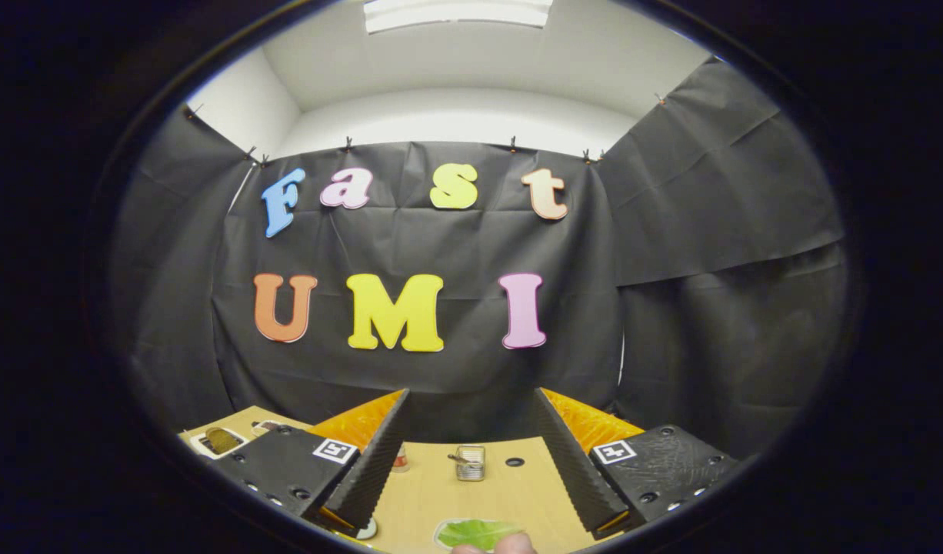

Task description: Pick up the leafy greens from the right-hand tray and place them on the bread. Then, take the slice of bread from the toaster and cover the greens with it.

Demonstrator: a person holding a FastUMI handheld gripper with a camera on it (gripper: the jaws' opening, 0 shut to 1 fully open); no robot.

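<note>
- The gripper (471,462) is held up over a light wooden table (510,492); its two fingers (375,454) are spread wide apart, and nothing is between them but bare table and small things far off.
- The leafy greens (475,532) lie low down, close to the camera, in the gap between the two fingers; they are bright green and sit on something white, which may be the tray, but I cannot tell; the fingers are not touching the greens.
- A bit of a person's hand (494,546) shows right in front of the greens, just beside them; I cannot tell if it touches them.
- Farther along the table, between the fingers and well beyond the greens, stands a small shiny wire thing (470,462); it may be the toaster, but it is too small to be sure; I cannot tell if bread is in it.
- A small dark round spot (514,462) sits on the table just beside that wire thing.
- By the left finger there is a tiny jar-like thing (400,460), half hidden behind it.
- Off past the left finger lies a white tray (218,442) with something brownish on it; I cannot tell what it is.
</note>
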